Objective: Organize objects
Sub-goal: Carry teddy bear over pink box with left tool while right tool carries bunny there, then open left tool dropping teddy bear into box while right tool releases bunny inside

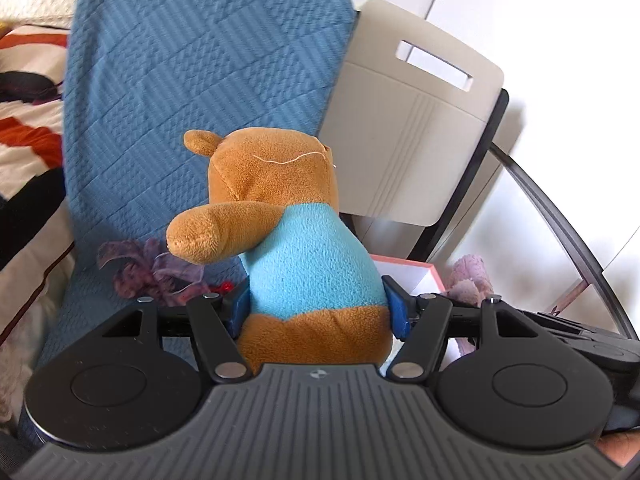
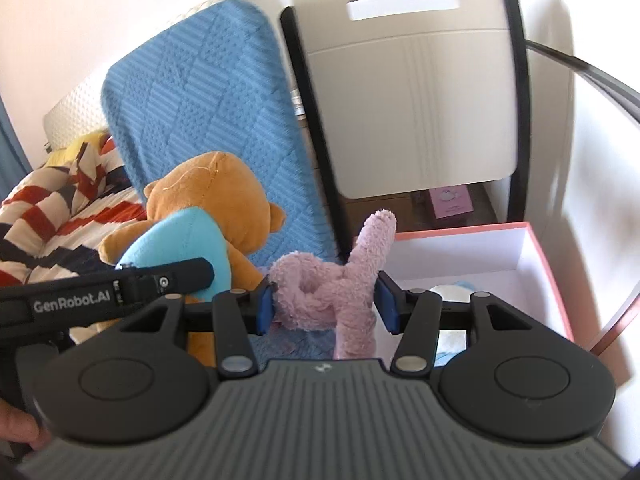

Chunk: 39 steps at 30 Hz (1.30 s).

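While gripping with blue pads on both flanks, left gripper (image 1: 320, 312) holding brown plush bear (image 1: 280, 216) by its light-blue shirt, fingers (image 1: 240, 304) pressing into the waist, bear upright with its back to the left wrist camera and one arm sticking out to the left. Right gripper (image 2: 326, 304) clamping pink plush toy (image 2: 332, 288), fingers (image 2: 266, 306) pressing on its curled body from either side, one long limb pointing upward, another dangling down in front of the gripper body. Both toys hanging clear of any bed or surface. Seen from the right wrist, left gripper showing as a black bar at the left edge, bearing the bear just beside the pink toy; part of a hand (image 2: 18, 428) showing at the lower left corner. Lying below and left of the bear, purple fabric flower (image 1: 148, 270) resting on blue quilted cover (image 1: 192, 80). Sitting just beyond the pink toy to the right, pink-rimmed white box (image 2: 532, 264), open-topped, holding a pale blue and white item at its bottom, identity unclear. Striped orange, black and white bedding (image 2: 60, 208) lying at far left. Standing behind the box, beige chair back (image 2: 416, 80) with a slot handle, black-framed, against a white wall.
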Available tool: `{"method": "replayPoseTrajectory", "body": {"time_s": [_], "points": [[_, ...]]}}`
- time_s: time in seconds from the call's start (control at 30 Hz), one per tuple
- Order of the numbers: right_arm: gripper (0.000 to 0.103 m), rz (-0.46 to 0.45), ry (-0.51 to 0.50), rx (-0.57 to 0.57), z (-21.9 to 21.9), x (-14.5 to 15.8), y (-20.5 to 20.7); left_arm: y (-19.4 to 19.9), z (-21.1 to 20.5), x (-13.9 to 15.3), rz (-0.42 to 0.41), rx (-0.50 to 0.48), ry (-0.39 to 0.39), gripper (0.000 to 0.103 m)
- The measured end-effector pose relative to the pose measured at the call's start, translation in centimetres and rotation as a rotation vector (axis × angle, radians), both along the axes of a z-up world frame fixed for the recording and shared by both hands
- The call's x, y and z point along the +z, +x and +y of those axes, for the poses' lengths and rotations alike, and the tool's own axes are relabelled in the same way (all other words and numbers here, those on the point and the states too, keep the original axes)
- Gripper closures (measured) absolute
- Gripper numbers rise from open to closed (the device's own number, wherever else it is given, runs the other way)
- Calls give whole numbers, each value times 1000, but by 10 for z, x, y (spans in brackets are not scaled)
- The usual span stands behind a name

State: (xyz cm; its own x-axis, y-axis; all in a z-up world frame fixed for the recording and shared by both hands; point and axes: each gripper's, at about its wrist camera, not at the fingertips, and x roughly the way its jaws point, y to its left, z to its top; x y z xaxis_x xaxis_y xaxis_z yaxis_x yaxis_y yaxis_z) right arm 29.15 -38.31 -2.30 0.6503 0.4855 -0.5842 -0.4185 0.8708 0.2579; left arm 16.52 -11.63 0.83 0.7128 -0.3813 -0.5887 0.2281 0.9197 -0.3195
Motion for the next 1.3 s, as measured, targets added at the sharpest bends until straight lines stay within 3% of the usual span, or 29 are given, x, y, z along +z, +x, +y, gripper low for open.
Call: {"method": "replayPoseTrajectory", "body": {"time_s": [0.27,0.5,0.93,1.23,1.3], "points": [[49,28,-16,-91,-43,-22,28,32,-37,-18,51,-29,28,34],[49,107,-53,-148,-76,-65,50,55,-66,-56,103,-38,97,34],[49,251,-137,-176,-102,-141,76,77,-112,-115,217,-84,148,34],[48,274,-135,-206,-118,-147,85,75,-121,-122,256,-93,144,32],[41,271,-130,-212,-119,-143,86,77,-122,-118,266,-105,167,28]]}}
